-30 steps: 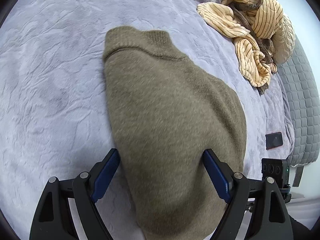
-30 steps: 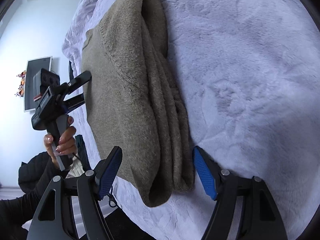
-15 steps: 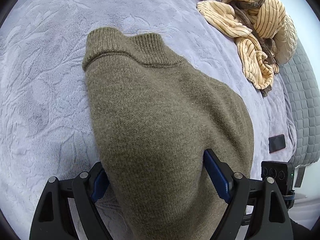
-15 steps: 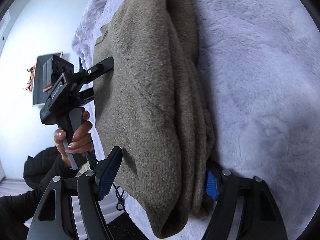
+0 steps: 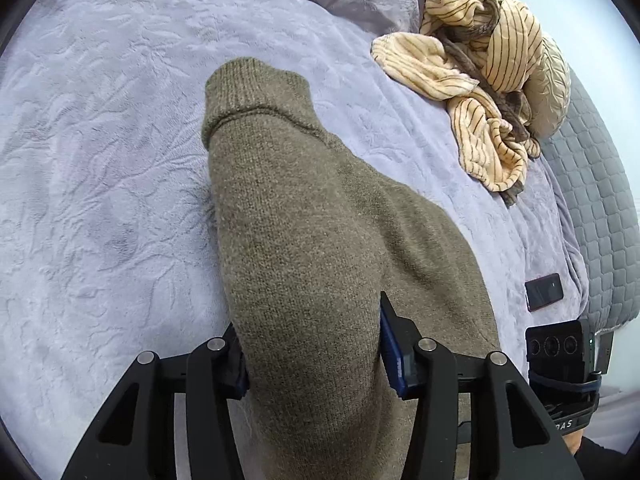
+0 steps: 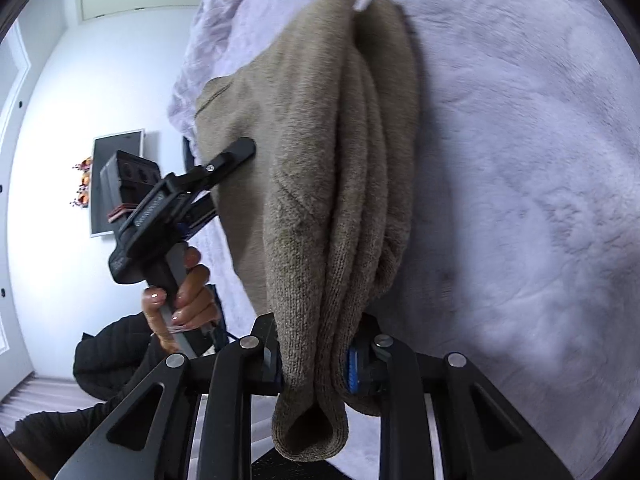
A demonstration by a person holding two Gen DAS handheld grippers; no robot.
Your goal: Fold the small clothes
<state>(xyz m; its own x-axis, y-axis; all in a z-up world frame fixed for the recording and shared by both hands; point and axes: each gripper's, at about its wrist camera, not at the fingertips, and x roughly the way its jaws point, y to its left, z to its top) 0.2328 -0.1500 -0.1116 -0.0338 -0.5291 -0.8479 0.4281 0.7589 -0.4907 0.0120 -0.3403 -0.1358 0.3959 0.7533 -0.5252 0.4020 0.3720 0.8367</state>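
An olive-brown knit sweater (image 5: 304,232) lies folded lengthwise on the lilac blanket (image 5: 100,160), its ribbed collar pointing away. My left gripper (image 5: 312,344) has its jaws closing on the near end of the sweater, and the blue pads press into the knit from both sides. In the right wrist view the same sweater (image 6: 320,168) shows as several stacked layers. My right gripper (image 6: 314,360) is closing too, its pads squeezing the bunched layers at the near corner. The left gripper (image 6: 240,152) appears there at the sweater's far edge, held by a hand (image 6: 180,296).
A crumpled tan striped garment (image 5: 476,92) lies at the back right of the bed. A dark phone (image 5: 544,292) rests near the blanket's right edge, beside a grey quilted cover (image 5: 596,216). A white wall with a framed screen (image 6: 116,180) stands beyond the bed.
Both grippers went from wide open around the sweater to clamped on it. The sweater's gripped ends have bunched and lifted slightly off the blanket.
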